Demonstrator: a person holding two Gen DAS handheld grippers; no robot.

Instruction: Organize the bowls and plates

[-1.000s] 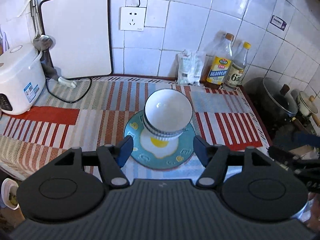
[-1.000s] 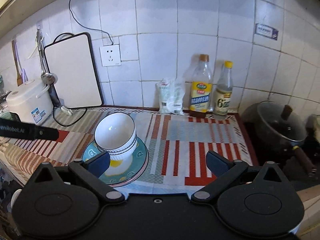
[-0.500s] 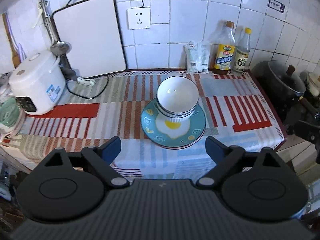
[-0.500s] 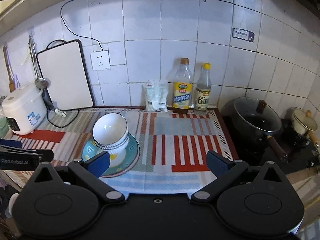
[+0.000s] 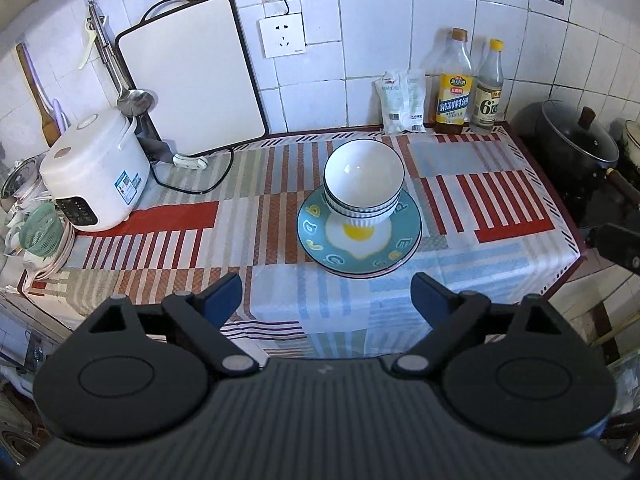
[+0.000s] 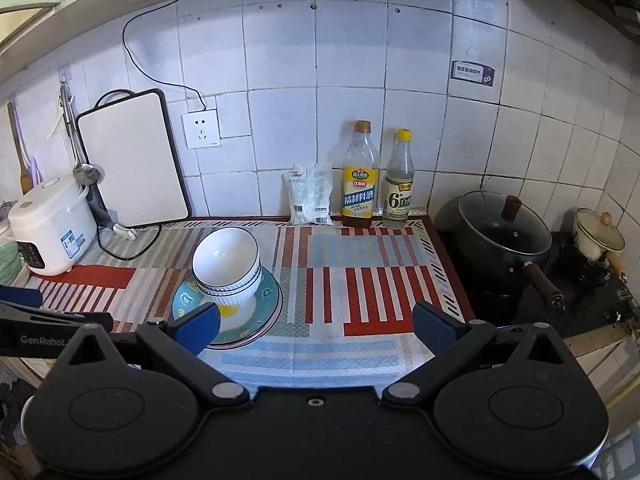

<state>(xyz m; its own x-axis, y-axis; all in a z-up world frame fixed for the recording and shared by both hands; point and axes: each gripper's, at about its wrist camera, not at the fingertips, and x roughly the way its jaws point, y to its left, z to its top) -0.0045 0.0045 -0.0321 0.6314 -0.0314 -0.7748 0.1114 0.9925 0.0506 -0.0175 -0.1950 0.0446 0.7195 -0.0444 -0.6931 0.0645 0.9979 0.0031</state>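
A stack of white ribbed bowls [image 5: 363, 178] [image 6: 226, 261] rests on teal plates with a fried-egg print [image 5: 359, 240] [image 6: 267, 295], in the middle of the striped cloth. My left gripper [image 5: 326, 296] hangs open in front of the stack, well short of it, with nothing between its blue pads. Further to the right my right gripper [image 6: 318, 326] is open and empty too; its left pad overlaps the plates' near rim in the right wrist view. Part of the right gripper [image 5: 616, 246] shows at the right edge of the left wrist view, and part of the left gripper [image 6: 44, 330] at the left edge of the right wrist view.
A white rice cooker [image 5: 94, 172] and a leaning cutting board [image 5: 192, 76] stand at the back left. A packet [image 5: 402, 102] and two bottles [image 5: 454, 80] line the tiled wall. A black lidded pot [image 6: 502, 238] and a small cream pot [image 6: 598, 234] sit on the stove at the right.
Both grippers pulled back and up from the stack, so the bowls and plates look smaller and farther. The left jaws opened wider. The stack stayed put.
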